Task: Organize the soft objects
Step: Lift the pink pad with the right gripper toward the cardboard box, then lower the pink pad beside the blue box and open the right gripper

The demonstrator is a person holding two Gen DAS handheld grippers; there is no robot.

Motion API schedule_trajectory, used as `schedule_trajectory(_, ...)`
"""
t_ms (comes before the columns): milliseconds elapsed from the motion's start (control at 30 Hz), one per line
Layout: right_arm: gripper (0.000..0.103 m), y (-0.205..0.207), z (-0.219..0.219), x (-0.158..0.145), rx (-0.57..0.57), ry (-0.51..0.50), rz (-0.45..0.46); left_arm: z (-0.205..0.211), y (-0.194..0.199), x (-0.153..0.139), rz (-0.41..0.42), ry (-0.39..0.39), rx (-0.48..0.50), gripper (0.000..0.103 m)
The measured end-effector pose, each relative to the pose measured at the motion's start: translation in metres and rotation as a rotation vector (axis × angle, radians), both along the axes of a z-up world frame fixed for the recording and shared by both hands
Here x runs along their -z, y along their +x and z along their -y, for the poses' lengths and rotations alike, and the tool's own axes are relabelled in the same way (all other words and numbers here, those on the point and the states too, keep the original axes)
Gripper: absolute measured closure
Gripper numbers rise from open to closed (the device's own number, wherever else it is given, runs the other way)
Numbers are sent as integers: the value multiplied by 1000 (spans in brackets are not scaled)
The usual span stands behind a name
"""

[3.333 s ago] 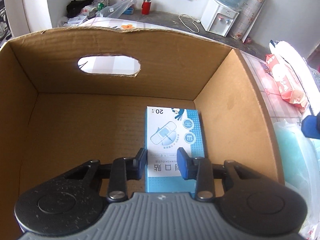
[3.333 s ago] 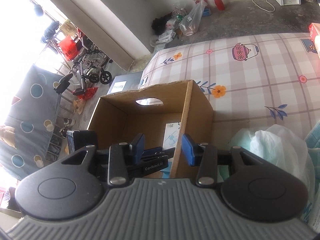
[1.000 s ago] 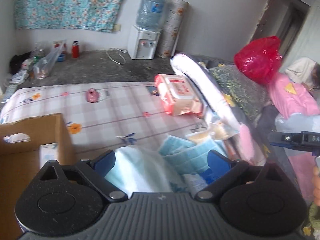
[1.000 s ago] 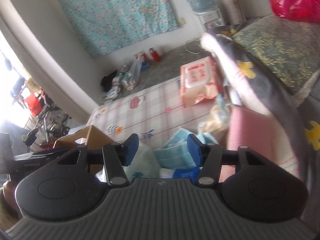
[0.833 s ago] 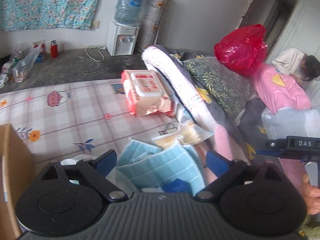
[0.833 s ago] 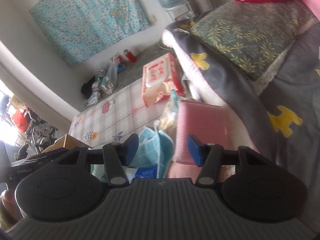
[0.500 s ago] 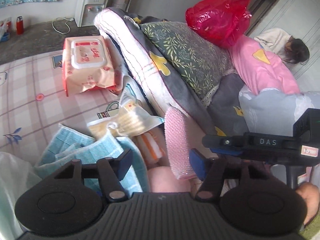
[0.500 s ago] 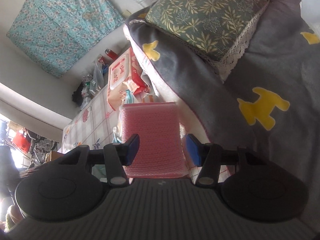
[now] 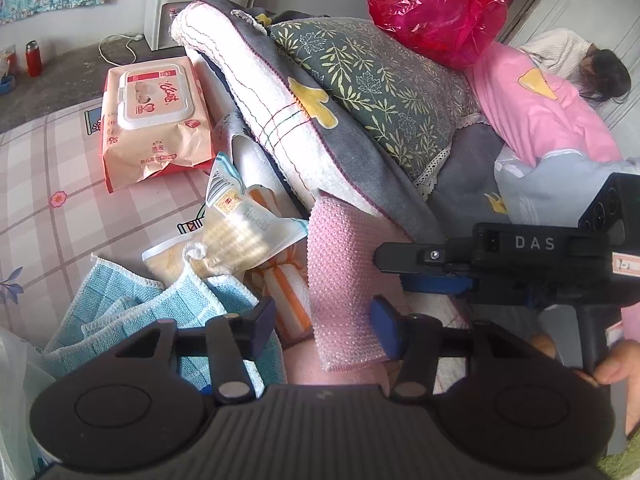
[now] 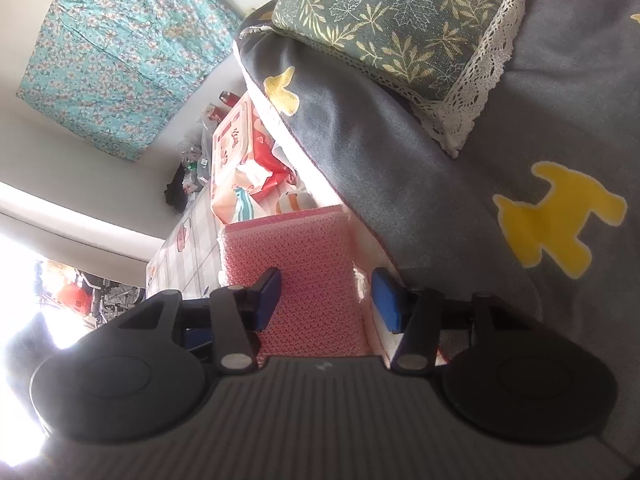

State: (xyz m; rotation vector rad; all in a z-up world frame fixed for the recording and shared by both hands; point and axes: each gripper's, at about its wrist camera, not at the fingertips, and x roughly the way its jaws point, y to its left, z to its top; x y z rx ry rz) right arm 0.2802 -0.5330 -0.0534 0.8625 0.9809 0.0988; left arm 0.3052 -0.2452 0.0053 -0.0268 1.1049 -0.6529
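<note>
So my left gripper [image 9: 323, 328] tilts down, its jaws just narrowed around the one pink bubble-wrap roll [image 9: 344, 280] by the grey blanket [image 9: 384, 184], not clearly pinching. My right gripper [image 10: 326, 300] straddles it too, half-open. A second ago, both grippers hung over the two blue towels [image 9: 144, 304].

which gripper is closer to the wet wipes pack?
Left. The left gripper sits over the towels below the wet wipes pack; the right gripper is farther off, beyond the pink bubble wrap.
</note>
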Motion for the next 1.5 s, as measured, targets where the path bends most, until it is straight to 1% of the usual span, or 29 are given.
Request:
schedule_trajectory(67, 53, 4, -2, 2, -14, 22, 5, 0, 0, 1, 12, 15, -7, 50)
schedule_trajectory(167, 51, 12, -10, 5, -29, 11, 6, 0, 2, 5, 10, 23, -22, 51)
schedule_trajectory(300, 51, 14, -17, 5, -38, 6, -3, 0, 3, 4, -34, -17, -21, 61)
schedule_trajectory(400, 52, 13, -22, -1, -42, 15, 0, 4, -6, -4, -4, 0, -2, 61)
schedule_trajectory(467, 53, 11, -25, -9, -47, -5, 13, 5, -14, -11, 28, 6, 13, 61)
schedule_trajectory(633, 53, -4, -31, -36, -49, -21, 44, -11, -30, -33, 50, -26, 7, 61)
schedule_trajectory(767, 53, -12, -48, -63, -68, -36, 79, -36, -43, -58, 76, -36, -20, 61)
schedule_trajectory(867, 53, -20, -67, -87, -101, -45, 109, -63, -54, -79, 111, -24, -53, 60)
schedule_trajectory(933, 53, -24, -86, -102, -132, -48, 131, -86, -61, -91, 143, -10, -80, 60)
schedule_trajectory(1033, 52, -24, -126, -123, -198, -54, 161, -126, -70, -108, 194, 6, -137, 60)
schedule_trajectory(1167, 52, -17, -190, -141, -297, -39, 184, -191, -77, -119, 210, 13, -252, 59)
schedule_trajectory(1333, 52, -2, -283, -151, -424, -13, 188, -278, -84, -120, 209, 33, -405, 58)
schedule_trajectory(1500, 52, 13, -385, -150, -536, 29, 154, -358, -91, -109, 201, 61, -532, 58)
